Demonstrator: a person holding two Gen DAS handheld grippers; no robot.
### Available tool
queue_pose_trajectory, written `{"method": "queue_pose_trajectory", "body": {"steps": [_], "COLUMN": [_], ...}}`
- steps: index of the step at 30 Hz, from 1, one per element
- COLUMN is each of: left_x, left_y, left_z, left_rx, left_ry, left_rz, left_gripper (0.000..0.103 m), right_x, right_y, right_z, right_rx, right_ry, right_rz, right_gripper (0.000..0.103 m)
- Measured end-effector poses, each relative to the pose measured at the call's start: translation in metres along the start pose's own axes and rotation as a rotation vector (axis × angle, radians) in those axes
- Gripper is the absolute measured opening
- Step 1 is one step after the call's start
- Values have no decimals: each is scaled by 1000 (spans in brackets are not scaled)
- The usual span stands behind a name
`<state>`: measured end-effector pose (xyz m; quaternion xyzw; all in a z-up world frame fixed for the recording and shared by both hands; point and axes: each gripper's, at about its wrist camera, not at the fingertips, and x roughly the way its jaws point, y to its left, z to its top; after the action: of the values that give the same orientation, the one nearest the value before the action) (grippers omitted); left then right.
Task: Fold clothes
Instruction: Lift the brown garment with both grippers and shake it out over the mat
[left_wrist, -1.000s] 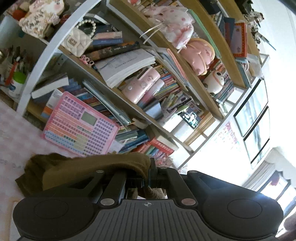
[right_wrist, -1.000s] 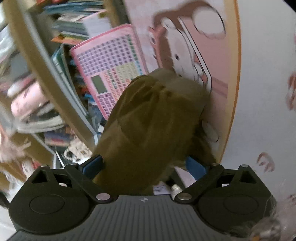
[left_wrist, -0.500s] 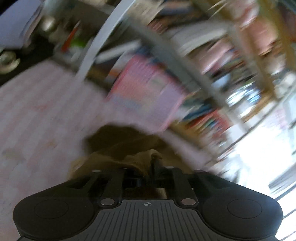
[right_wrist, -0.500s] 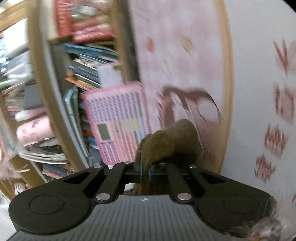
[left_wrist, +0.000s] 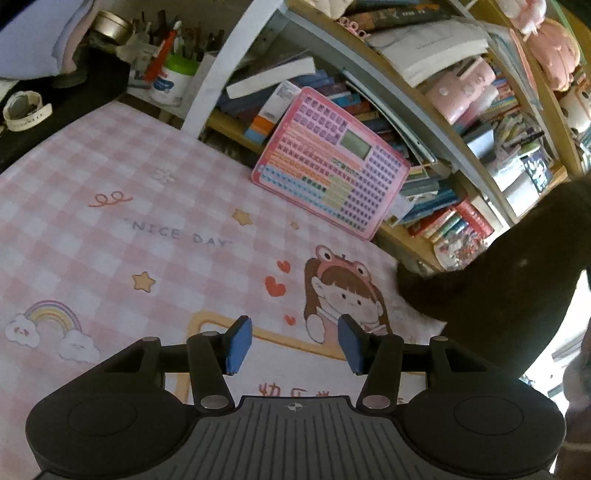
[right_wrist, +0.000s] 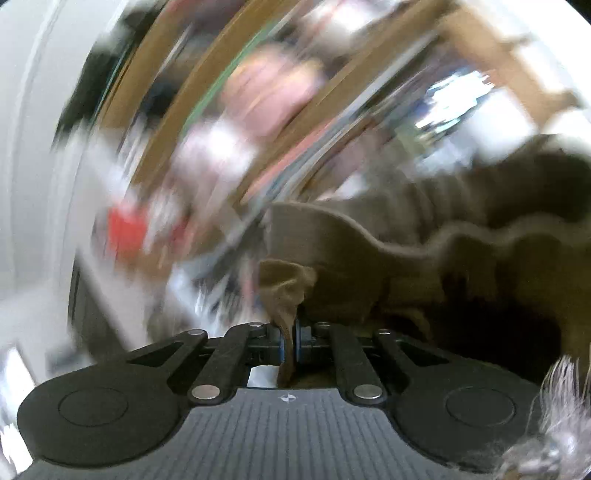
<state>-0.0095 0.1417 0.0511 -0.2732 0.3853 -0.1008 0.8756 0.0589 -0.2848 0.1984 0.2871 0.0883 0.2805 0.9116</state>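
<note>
Pink-and-white checked cloth (left_wrist: 110, 177) covers the tabletop, printed with the words "NICE DAY", small stars, hearts, a rainbow with clouds near the left edge, and a cartoon girl in a frog hat toward the right side. Along the far edge stands a crowded bookshelf (left_wrist: 436, 122) of books, notebooks and pink plush toys. A pink toy keyboard tablet (left_wrist: 332, 162) leans against the lower shelf, its bottom edge resting on the cloth. At the far left corner a white cup of pens (left_wrist: 173, 74) sits beside a dark desk area with a round white band on it.

The left gripper (left_wrist: 293, 347) hovers low over the near part of the cloth, its blue pads (left_wrist: 238, 345) spread well apart with nothing between them; the cartoon girl shows through the gap. At the right edge of this view a dark mass of fabric hangs in shadow, its lower end close to or touching the cloth near the right side; contact cannot be told.

The right wrist view is heavily blurred, with only streaks of shelf wood and pink shapes behind. The right gripper (right_wrist: 290, 345) has its pads pressed together on a pinch of the olive-brown garment (right_wrist: 424, 258), which bunches just above the fingertips and spreads in ribbed, wavy folds to the right, away from the tool. A bit of fuzzy grey sleeve (right_wrist: 554, 435) shows at the bottom right corner.
</note>
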Motion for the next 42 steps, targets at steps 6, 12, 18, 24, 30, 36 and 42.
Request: {"method": "queue_pose_trajectory", "body": {"steps": [6,12,18,24,30,36,42], "left_x": [0,-12,-18,-11,23,78,133], "left_y": [23,45,63,71,69,56,29], "left_z": [0,-3,1,12,25,38,53], "left_rx": [-22,-6,-17,2,72,202,358], "left_ry": [19,31,16,20,42,73,92], "left_rz": [1,33,35,17,-1,-6,-35], "left_gripper": [52,52,52,52,52,52,52], "right_x": [94,123,136,131,105,47,-22], "right_y": [-7,3,32,48,49,11,-40], "right_z": [-183,-274,-325,-342,-324,-283,-257], "right_rx": [-14,-18,-137,-165,-106,88,249], "right_ry": [686,901,960,942,899,696,490], "right_rz": [-187,-252,-203,-136,-137,-332,-643], "right_gripper": [6,7,8,22,49,51,51]}}
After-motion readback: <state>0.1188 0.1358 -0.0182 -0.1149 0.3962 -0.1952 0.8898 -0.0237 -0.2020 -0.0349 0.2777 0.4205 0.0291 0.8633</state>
